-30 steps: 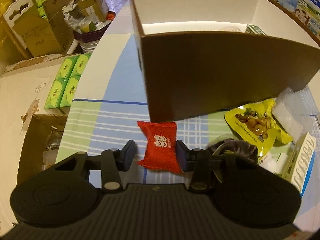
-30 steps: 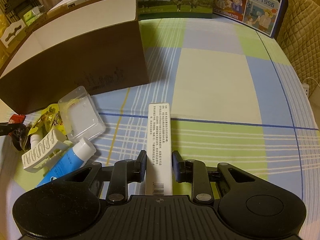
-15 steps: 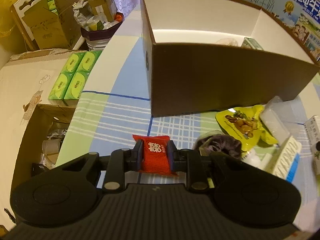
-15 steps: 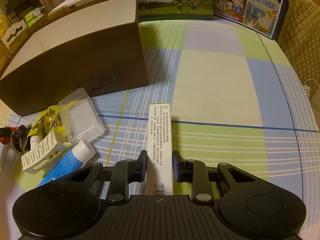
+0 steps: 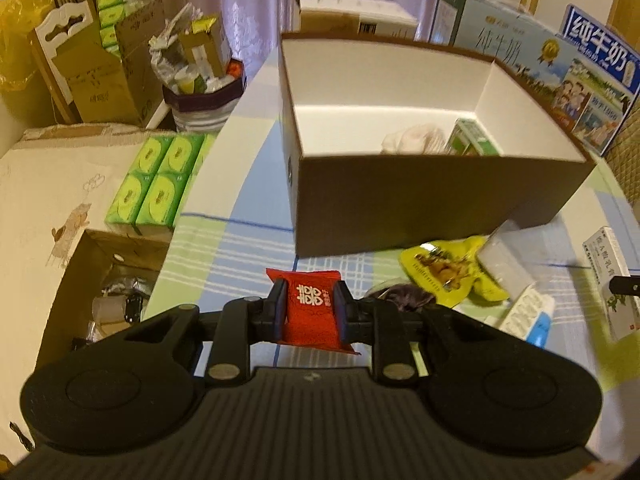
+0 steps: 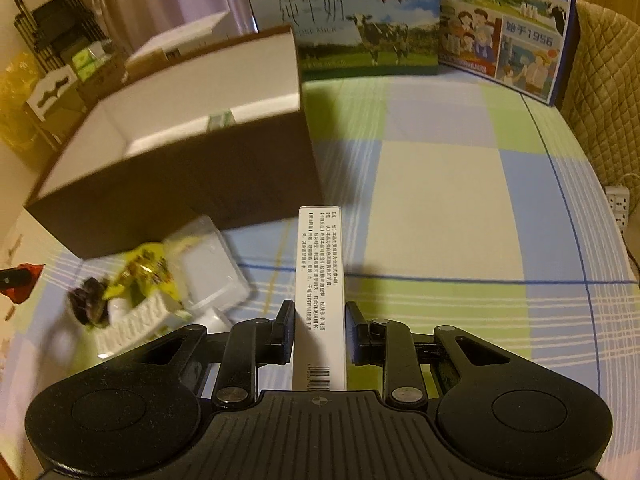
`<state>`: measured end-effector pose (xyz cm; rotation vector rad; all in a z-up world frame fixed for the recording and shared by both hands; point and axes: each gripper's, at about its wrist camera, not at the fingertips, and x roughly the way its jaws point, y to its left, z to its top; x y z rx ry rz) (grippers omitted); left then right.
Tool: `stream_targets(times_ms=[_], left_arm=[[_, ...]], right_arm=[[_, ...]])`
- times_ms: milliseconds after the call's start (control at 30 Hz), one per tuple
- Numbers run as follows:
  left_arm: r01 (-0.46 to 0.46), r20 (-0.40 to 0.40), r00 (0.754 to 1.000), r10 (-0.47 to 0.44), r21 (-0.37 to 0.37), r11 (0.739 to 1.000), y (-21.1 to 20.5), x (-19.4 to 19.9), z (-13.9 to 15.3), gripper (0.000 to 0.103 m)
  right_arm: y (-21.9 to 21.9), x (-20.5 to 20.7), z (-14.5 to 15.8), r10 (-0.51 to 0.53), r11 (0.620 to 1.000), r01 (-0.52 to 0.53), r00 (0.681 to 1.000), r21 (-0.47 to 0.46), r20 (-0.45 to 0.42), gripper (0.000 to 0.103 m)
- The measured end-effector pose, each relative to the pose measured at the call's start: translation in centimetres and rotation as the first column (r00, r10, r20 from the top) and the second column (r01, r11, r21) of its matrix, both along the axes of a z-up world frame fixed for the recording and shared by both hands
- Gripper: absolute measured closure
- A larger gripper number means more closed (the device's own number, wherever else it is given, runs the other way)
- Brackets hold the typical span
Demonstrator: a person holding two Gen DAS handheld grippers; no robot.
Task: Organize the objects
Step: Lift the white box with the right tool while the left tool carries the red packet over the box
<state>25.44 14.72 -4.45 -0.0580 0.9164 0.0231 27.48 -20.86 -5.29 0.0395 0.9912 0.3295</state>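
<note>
While both grippers hang over the checked blue-green-cream tablecloth [image 6: 440, 200], each is clamped on one item. Left gripper [image 5: 310, 312] pinches a small red foil sachet with white characters [image 5: 312, 308] between its pads, sachet held clear of the cloth, just short of the box's near wall. Right gripper [image 6: 320, 330] grips a long narrow white carton with printed text and a barcode [image 6: 320, 280], carton pointing forward along the fingers, its far end near the box's right corner.

Big open brown cardboard box with white inside [image 5: 420, 196] sits ahead of both; its tall near wall stands between the held items and the inside. Inside, near the right end: a green-and-white small carton [image 5: 474, 142] and a pale crumpled wad [image 5: 412, 140], partly hidden by the wall.

Loose pile on the cloth between the two grippers, in front of the box: yellow snack pouch [image 5: 444, 272], clear plastic clamshell tray [image 6: 212, 264], dark purple crumpled thing [image 5: 400, 296], white ribbed plastic piece [image 6: 132, 324], blue-and-white tube [image 5: 538, 326] mostly hidden. All touching or overlapping; blurred, details unclear.

Two milk cartons with cow and cartoon prints [image 6: 504, 32] stand upright behind the box at the table's far edge. Off the left table edge: green tissue packs [image 5: 156, 184], open brown carton [image 5: 92, 280] lower down, cluttered bin [image 5: 204, 92].
</note>
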Motion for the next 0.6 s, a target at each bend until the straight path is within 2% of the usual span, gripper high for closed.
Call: stream_targets(times_ms=[300, 600], left_arm=[[0.035, 0.093, 0.995, -0.034, -0.018, 0.999, -1.2, 0.2, 3.6, 0.083], [0.069, 0.173, 0.983, -0.064, -0.021, 0.997, -2.4, 2.4, 6.3, 0.083]], right_arm=[[1.1, 0.6, 4.2, 0.048, 0.997, -0.053, 0.996, 0.059, 0.079, 0.081], [3.0, 2.9, 7.3, 0.097, 0.988, -0.113, 0.984, 0.109, 0.147, 0.081]])
